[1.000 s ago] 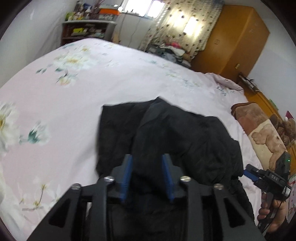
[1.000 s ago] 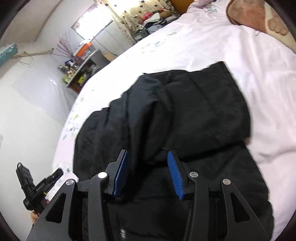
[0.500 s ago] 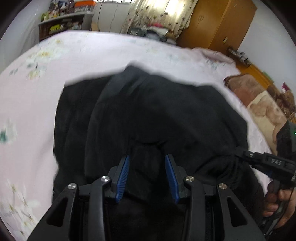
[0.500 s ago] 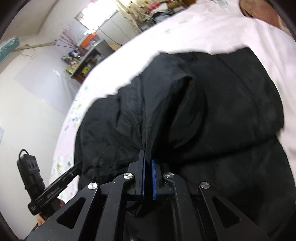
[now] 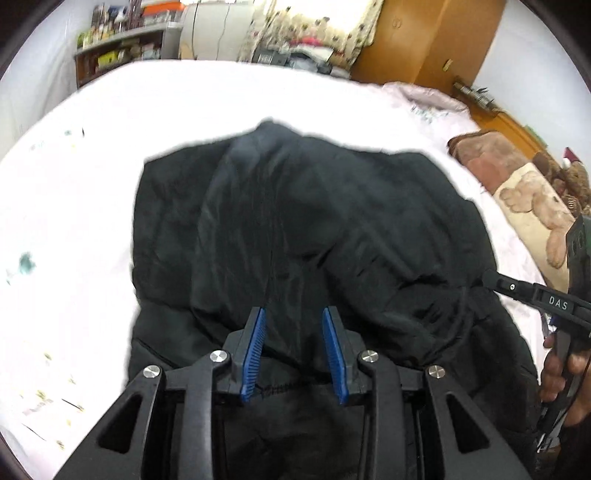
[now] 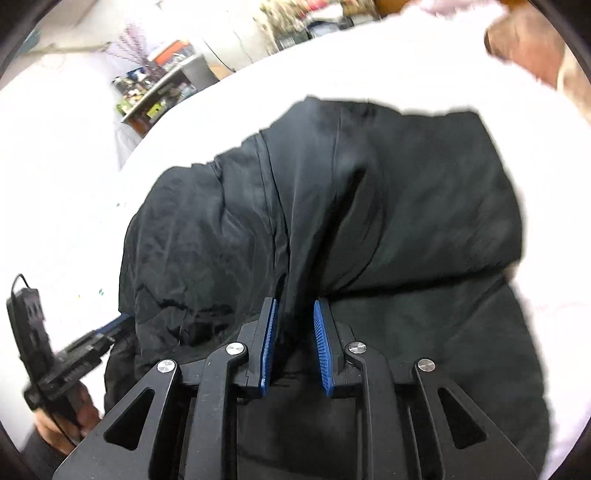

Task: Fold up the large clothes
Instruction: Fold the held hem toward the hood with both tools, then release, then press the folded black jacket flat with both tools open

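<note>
The right gripper (image 6: pixel 294 325) has parted its blue pads again: half a second ago they were pinched together on a ridge of the black jacket (image 6: pixel 332 206); now they stand apart with that ridge slack between them, clamped on nothing. The left gripper (image 5: pixel 294 330) stands open too, much as it was, a fold of cloth lying loose in its gap with a stitched hem just beneath. I judge that one fold has been laid and released, so the next step calls for a fresh hold on the near hem.

The jacket, one garment, lies bunched in the middle of the pale bed (image 5: pixel 92 184), doubled over itself, its near edge under both tools and its far edge humped toward the room. Two grippers in all, each visible at the edge of the other's view.

Right of the jacket lies one brown bear-print blanket (image 5: pixel 517 192). Beyond the jacket, past the bed's far edge, stand one cluttered shelf (image 5: pixel 122 51), one flowered curtain (image 5: pixel 314 22) and one wooden wardrobe (image 5: pixel 424 40).
</note>
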